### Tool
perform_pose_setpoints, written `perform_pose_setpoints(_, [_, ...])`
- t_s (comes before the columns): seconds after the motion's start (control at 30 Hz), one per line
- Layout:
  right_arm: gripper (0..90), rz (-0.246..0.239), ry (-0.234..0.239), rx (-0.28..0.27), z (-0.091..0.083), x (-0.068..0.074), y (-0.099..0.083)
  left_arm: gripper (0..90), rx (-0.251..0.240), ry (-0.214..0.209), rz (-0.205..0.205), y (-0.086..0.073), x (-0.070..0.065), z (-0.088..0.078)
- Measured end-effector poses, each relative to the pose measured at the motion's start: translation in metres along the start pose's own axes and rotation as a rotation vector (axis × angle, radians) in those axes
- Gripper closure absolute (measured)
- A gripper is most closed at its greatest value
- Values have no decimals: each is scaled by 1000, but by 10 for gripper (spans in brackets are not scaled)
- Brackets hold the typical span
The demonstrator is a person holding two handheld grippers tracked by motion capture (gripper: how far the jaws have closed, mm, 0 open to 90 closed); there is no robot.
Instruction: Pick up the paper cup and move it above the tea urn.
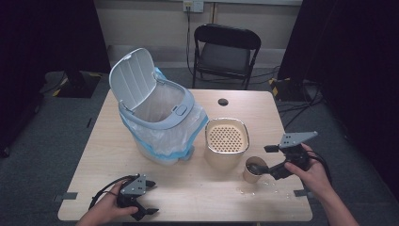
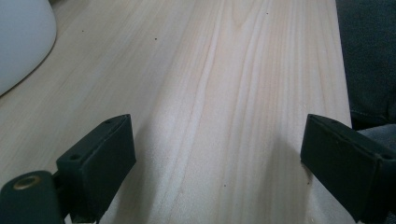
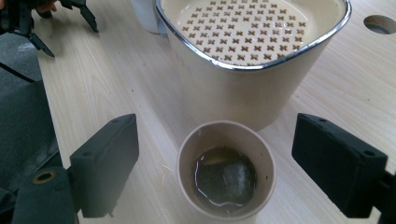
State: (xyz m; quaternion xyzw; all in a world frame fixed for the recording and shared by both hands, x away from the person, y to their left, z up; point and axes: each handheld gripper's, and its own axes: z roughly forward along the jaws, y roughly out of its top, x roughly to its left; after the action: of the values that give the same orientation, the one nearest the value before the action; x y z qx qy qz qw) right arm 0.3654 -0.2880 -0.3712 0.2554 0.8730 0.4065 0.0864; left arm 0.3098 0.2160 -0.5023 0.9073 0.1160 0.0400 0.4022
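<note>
The right claw (image 3: 215, 158) stands released around the paper cup (image 3: 226, 177), low in the frame, touching the strainer container (image 3: 243, 88). Squeezing hard could buckle it, spilling murky liquid across the worktop (image 3: 116, 84).

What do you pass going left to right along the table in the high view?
Left tool → white bin with its lid up → cream strainer container → paper cup holding dark liquid → right tool, open at the cup.
</note>
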Motion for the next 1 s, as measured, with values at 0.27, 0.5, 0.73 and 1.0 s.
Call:
perform_pose_setpoints(0.27, [146,17,-6,-7,-5,0,-13,95,-1,0,-3,0,0,0])
perform_pose_setpoints(0.5, [145,11,-18,9,-7,1,-23,95,0,0,0,0,0,0])
perform_pose_setpoints(0.73, [145,17,-23,19,-7,1,-34,95,-1,0,-1,0,0,0])
perform_pose_setpoints(1.0, [146,36,-26,21,1,0,-50,95,2,0,2,0,0,0])
